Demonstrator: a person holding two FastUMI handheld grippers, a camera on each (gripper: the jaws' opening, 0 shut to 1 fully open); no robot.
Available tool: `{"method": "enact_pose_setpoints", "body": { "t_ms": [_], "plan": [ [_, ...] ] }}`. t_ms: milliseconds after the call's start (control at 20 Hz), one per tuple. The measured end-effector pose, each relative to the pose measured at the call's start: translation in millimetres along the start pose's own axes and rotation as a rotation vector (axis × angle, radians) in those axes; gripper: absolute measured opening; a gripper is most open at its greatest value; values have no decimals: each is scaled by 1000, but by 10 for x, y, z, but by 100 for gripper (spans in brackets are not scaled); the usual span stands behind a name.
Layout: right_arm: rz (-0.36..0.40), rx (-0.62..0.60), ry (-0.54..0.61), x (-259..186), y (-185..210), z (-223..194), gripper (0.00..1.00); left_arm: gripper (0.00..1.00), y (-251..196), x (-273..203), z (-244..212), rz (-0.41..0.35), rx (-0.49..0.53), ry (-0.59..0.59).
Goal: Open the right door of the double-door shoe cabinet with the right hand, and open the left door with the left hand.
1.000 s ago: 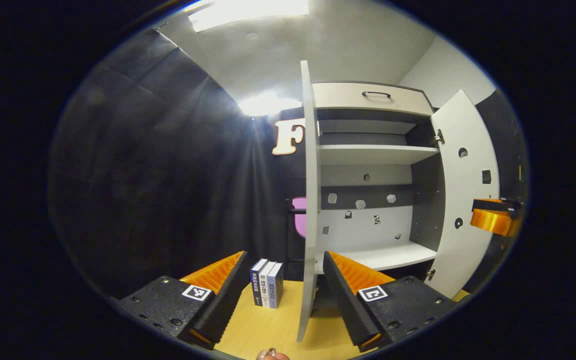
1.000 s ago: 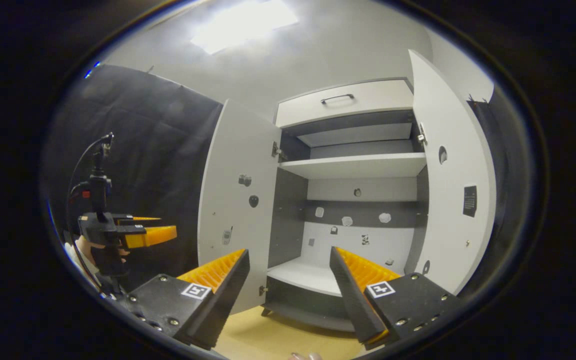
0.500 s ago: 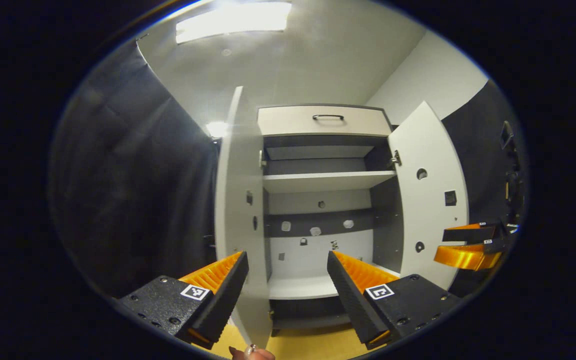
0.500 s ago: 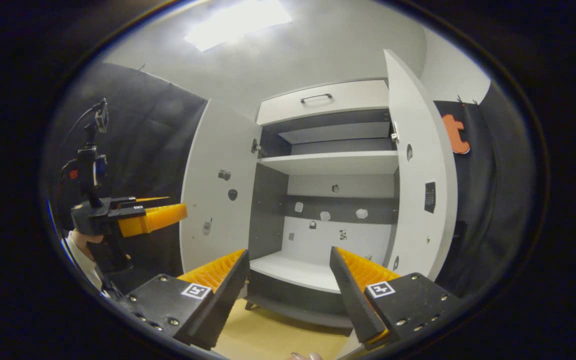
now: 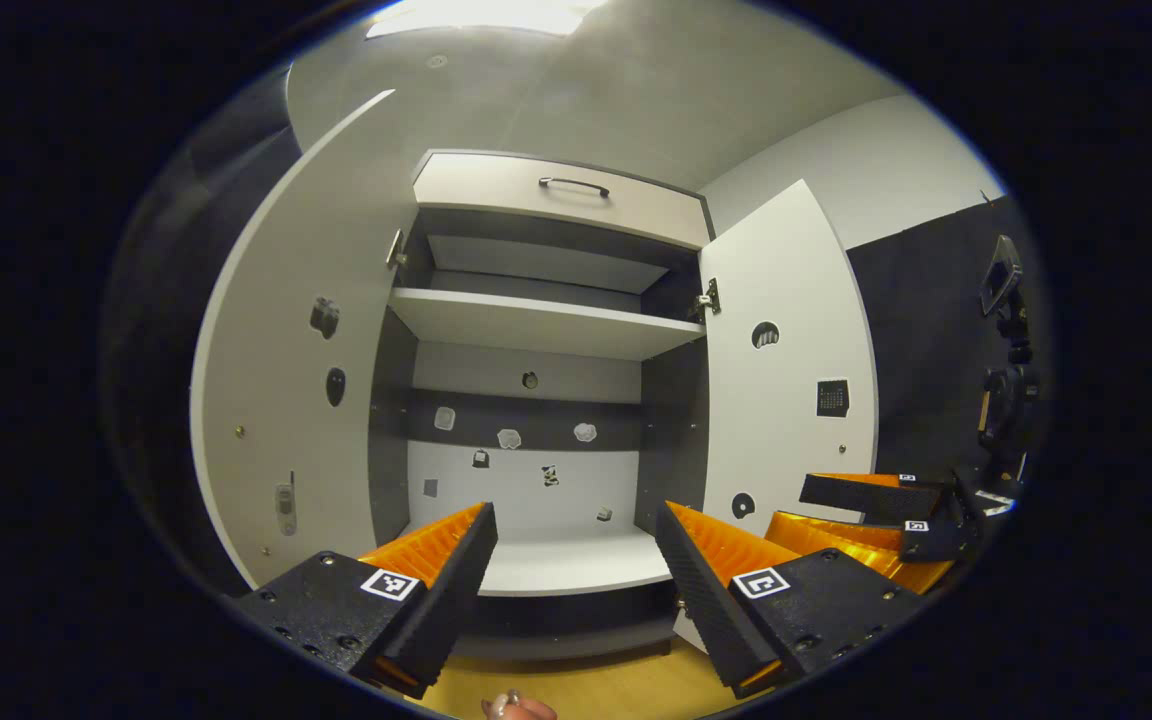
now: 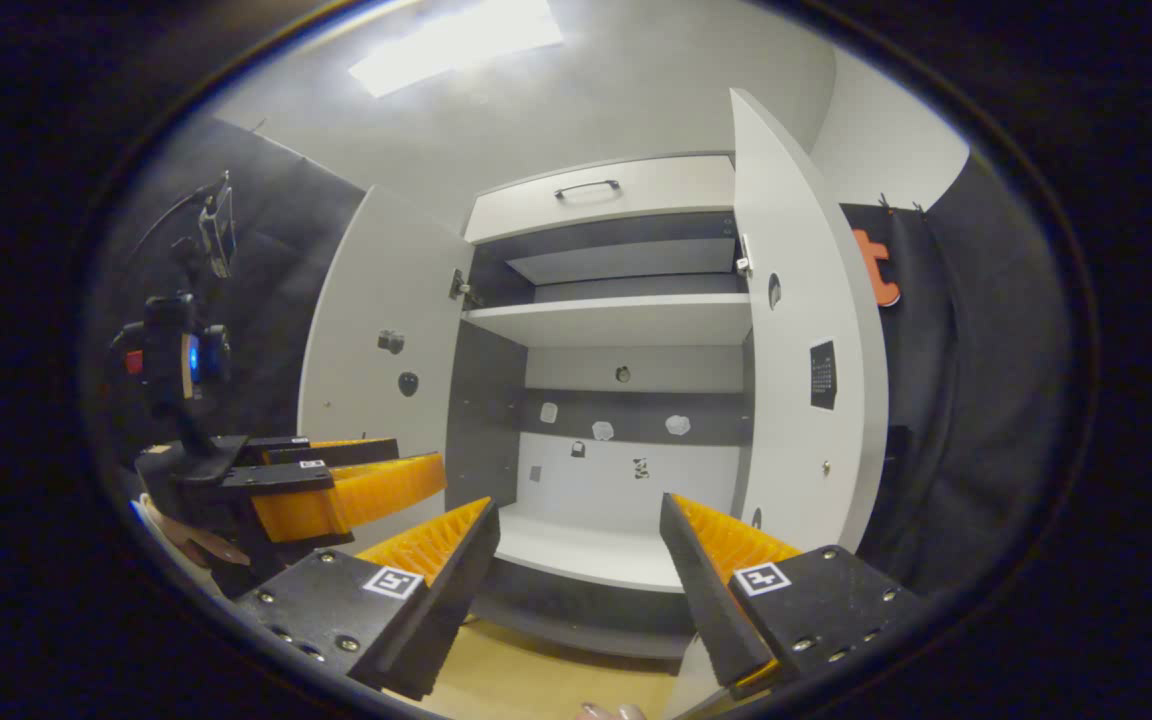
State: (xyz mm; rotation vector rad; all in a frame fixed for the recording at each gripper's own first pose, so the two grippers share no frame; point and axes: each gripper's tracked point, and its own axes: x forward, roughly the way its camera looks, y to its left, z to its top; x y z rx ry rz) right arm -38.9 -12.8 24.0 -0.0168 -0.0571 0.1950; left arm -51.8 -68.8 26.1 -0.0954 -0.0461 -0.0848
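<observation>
Cabinet (image 5: 546,300) stands straight ahead, both doors swung wide. Left door (image 5: 286,350) hangs out to the left, right door (image 5: 786,380) out to the right, shelves and back panel bare to see. Drawer w/ handle (image 5: 574,185) on top is closed.

Left gripper (image 5: 571,560): jaws apart, nothing betw. them, aimed at the lower shelf, clear of both doors. Right gripper (image 6: 576,560): jaws apart too, empty, near the right door's lower inner face but not touching as far as I can tell. Each gripper also shows low at the side of the other's view.

Handling, judged: doors look like stiff flat board on hinges (image 5: 707,298), light to swing, no flex. Faces are smooth, prob. slippery for a flat push; no knob visible on the inner sides. Best hold is the free vertical edge, pinched front-to-back, low to mid height, far from hinges for leverage. Swing w/ the arc, don't pull straight, or hinges strain.

Task looks about done.
</observation>
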Motion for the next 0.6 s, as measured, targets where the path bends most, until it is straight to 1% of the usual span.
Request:
{"method": "enact_pose_setpoints", "body": {
  "t_ms": [100, 150, 200, 350, 500, 600],
  "plan": [
    [-9, 12, -1, 50, 32, -4, 97, 98, 15, 95, -38, -10, 17, 8],
    [-14, 25, -3, 69, 42, -9, 97, 96, 43, 139, -43, -12, 21, 4],
    [-31, 35, -4, 89, 27, -15, 97, 98, 40, 198, -47, -20, 17, 0],
    [-67, 51, -9, 138, 5, -49, 96, 98, 72, 301, -60, -45, 21, 2],
    [-72, 74, -17, 190, 41, -47, 97, 98, 106, 357, -82, -58, 24, 3],
    [-111, 71, -34, 226, -9, -19, 97, 98, 111, 381, -122, -67, 13, 11]
  ]
}}
